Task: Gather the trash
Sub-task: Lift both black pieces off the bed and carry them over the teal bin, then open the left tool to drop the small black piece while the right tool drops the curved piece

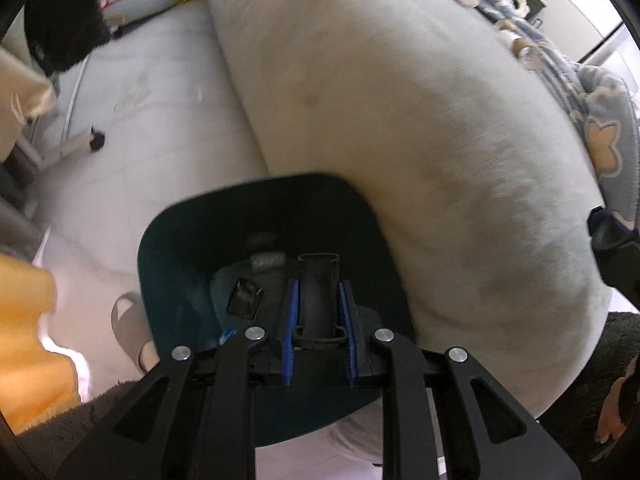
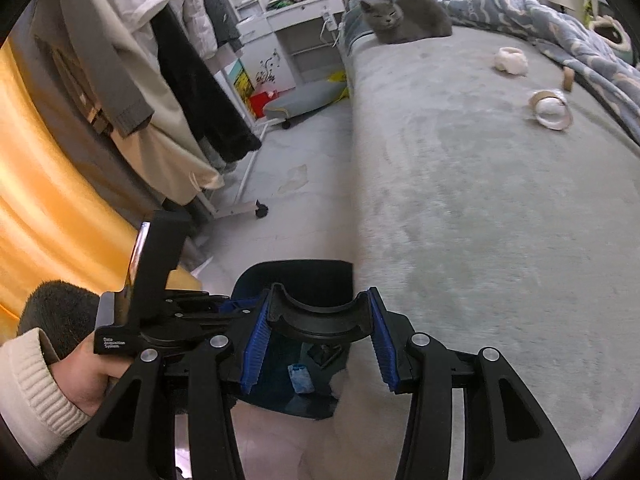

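Dark teal trash bin [image 1: 172, 264] stands on the floor against the bed [image 2: 480, 208], scraps inside. Left gripper [image 1: 318, 312] has its jaws clamped on the bin's black handle. Right gripper [image 2: 316, 340] jaws apart, empty. Tape roll [image 2: 550, 110] lies on the bed.

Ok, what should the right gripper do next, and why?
Probably reach the right gripper forward across the bed toward the tape ring: it is open and empty, the ring is the nearest litter, and the left gripper holds the bin alongside.
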Demonstrator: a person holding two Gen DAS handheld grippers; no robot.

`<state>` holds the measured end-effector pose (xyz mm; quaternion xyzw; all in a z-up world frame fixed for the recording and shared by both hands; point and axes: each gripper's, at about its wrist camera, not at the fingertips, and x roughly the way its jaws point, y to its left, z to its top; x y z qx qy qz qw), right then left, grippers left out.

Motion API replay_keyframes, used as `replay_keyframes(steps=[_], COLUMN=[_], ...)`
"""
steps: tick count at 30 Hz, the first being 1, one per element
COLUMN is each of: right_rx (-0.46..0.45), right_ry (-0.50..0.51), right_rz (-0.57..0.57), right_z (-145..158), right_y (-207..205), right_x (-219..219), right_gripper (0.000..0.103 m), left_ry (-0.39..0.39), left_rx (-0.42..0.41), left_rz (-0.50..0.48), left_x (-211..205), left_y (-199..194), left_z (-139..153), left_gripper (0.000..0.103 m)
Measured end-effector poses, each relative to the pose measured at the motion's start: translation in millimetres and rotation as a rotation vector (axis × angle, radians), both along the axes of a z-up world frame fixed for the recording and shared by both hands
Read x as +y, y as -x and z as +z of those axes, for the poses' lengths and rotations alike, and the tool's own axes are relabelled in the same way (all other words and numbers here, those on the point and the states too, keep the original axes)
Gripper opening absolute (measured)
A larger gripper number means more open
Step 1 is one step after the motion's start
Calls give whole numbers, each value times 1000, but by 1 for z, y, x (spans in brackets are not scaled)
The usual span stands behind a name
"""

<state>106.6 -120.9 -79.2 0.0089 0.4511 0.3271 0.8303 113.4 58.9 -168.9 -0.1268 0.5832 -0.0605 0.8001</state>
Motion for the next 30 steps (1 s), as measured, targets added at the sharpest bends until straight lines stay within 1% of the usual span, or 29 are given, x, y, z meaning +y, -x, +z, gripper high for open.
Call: replay_keyframes(steps=[3,6,11,13,14,16,21,24,27,29,30], right_rx=[17,35,62,73,76,81,104,114,124,131,136], right_ry=[11,23,44,48,53,64,84,102,130,148,157], right_rz=[27,49,78,83,87,93,112,124,140,148,152], right_z=[-5,-11,-23,-27,-29,-34,-46,-54,-63,-69,-72], right_y=[0,-1,-1,-3,-4,-6,-9,-10,-10,-11,-11], right_x=[13,26,46,52,55,61,74,80,90,94,96], right_gripper=[47,47,47,47,47,47,47,47,47,47,47], left_ry=[13,10,2,7,9,11,23,17,8,3,-2], left_rx=[45,78,115,128,128,120,74,42,16,-5,-14], left_rz=[23,28,35,51,58,65,83,97,114,126,129], left_x=[10,17,28,35,38,44,61,70,78,85,88], left_y=[3,6,14,17,17,20,27,33,37,41,42], left_z=[-12,-20,-31,-34,-34,-33,-23,-14,-6,1,3], left_gripper=[22,22,22,34,36,46,59,62,62,61,58])
